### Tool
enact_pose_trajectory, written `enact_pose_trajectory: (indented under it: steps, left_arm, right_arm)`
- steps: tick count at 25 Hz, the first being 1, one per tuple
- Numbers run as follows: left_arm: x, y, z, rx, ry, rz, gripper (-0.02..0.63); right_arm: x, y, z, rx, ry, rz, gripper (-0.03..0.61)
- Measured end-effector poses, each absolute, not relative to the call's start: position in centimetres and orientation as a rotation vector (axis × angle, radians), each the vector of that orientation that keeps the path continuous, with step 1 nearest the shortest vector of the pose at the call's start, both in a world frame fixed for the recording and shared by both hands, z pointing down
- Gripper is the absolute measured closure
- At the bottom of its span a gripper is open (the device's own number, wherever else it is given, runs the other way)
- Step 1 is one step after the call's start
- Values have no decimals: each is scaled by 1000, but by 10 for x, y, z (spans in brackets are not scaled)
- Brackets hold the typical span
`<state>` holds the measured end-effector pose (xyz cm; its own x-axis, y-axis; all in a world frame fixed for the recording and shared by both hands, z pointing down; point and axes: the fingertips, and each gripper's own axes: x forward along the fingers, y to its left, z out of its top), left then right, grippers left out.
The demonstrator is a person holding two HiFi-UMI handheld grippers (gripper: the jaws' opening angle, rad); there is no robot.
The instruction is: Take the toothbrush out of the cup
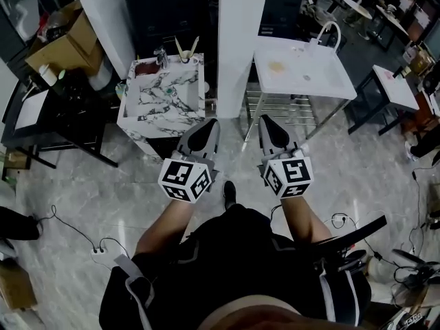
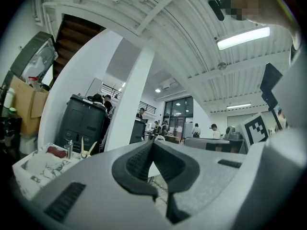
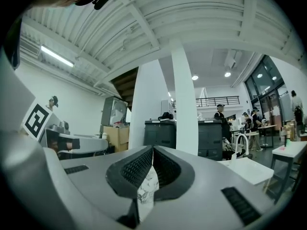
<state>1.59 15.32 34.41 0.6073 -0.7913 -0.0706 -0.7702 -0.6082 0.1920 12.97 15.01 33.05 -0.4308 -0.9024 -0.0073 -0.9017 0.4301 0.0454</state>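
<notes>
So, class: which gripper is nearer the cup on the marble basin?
Left. The left gripper is short of the marble basin's near edge, roughly in line with the cup at its far rim. The right gripper is off to the right, toward the white table.

A white pillar rises from the glossy tiled floor. Just left of the pillar stands a marble-patterned washstand. Just right of the pillar is a white sink table with a curved faucet. Behind the pillar sits a dark cabinet. Well to the pillar's left are cardboard boxes and a black table.
</notes>
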Motion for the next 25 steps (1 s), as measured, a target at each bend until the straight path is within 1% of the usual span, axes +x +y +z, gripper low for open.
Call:
enact_pose_trajectory:
  steps: [18,22,25]
  left_arm:
    - [-2,29,335,2633,-1443,-176,611]
    - [3,8,329,2640,-1433,-210,611]
    - [10,-8,332,2639,-1446,-179,611]
  right_arm:
    - [105,14,324,1505,-2776,-24,557]
    - [102,-10,323,1460,-2794,-17,557]
    - [104,-26,327,1445,-2801,-1,557]
